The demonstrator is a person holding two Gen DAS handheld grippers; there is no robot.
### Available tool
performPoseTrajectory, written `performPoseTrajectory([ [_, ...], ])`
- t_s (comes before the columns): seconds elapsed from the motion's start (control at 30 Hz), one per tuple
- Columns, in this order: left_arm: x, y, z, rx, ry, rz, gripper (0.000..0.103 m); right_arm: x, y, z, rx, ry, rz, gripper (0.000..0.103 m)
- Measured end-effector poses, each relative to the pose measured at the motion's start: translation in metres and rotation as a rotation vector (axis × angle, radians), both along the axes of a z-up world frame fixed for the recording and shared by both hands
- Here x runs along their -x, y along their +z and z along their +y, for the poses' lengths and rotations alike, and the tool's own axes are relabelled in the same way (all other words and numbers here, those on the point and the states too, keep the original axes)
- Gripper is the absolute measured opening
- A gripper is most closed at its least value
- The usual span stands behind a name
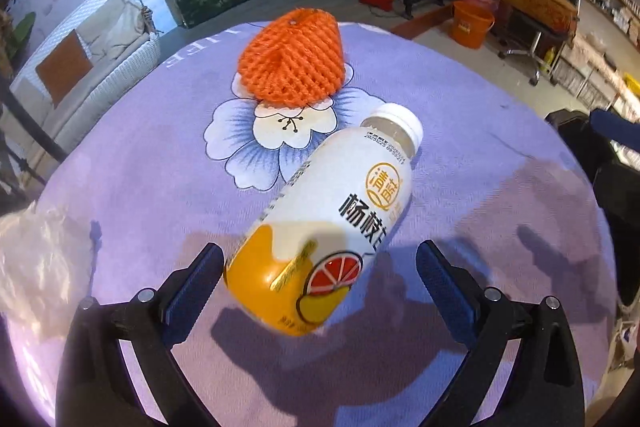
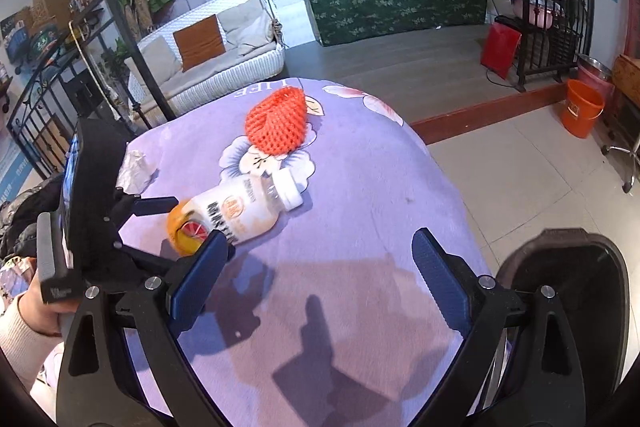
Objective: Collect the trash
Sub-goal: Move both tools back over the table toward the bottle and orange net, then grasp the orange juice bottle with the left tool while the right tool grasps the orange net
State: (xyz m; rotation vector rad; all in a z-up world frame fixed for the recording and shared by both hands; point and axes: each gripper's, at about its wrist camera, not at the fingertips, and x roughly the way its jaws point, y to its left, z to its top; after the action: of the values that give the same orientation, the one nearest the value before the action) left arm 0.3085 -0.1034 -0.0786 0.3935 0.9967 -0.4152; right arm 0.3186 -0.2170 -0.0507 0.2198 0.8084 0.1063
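A white and yellow drink bottle (image 1: 332, 223) lies on its side on the purple cloth-covered table (image 1: 500, 187), cap pointing away. My left gripper (image 1: 320, 267) is open, its fingers on either side of the bottle's yellow base, apart from it. An orange foam fruit net (image 1: 292, 61) lies beyond the bottle. A crumpled clear plastic wrapper (image 1: 36, 259) lies at the left edge. In the right wrist view the bottle (image 2: 236, 215), the net (image 2: 276, 125) and the left gripper (image 2: 176, 223) show. My right gripper (image 2: 320, 259) is open and empty above bare cloth.
A black bin (image 2: 572, 279) stands on the floor by the table's right edge. An orange bucket (image 2: 582, 109), a red bag (image 2: 500, 45) and a white swing sofa (image 2: 208, 55) stand further off. The table's right edge (image 2: 448, 179) drops to tiled floor.
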Motion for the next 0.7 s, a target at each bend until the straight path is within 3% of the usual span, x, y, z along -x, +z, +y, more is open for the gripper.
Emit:
performPoseTrajectory([
  [0.17,-0.01,-0.008,-0.007,-0.051,0.008,0.02,0.086,-0.029,-0.008,-0.006,0.006,-0.013,0.033,0.092],
  [0.3,-0.009,-0.007,-0.004,-0.029,0.022,0.012,0.077,-0.058,-0.014,-0.007,0.002,0.01,0.069,0.092],
  [0.7,0.012,0.008,0.048,0.221,0.116,0.039,0.065,-0.141,-0.017,0.014,-0.009,0.088,0.106,0.092],
])
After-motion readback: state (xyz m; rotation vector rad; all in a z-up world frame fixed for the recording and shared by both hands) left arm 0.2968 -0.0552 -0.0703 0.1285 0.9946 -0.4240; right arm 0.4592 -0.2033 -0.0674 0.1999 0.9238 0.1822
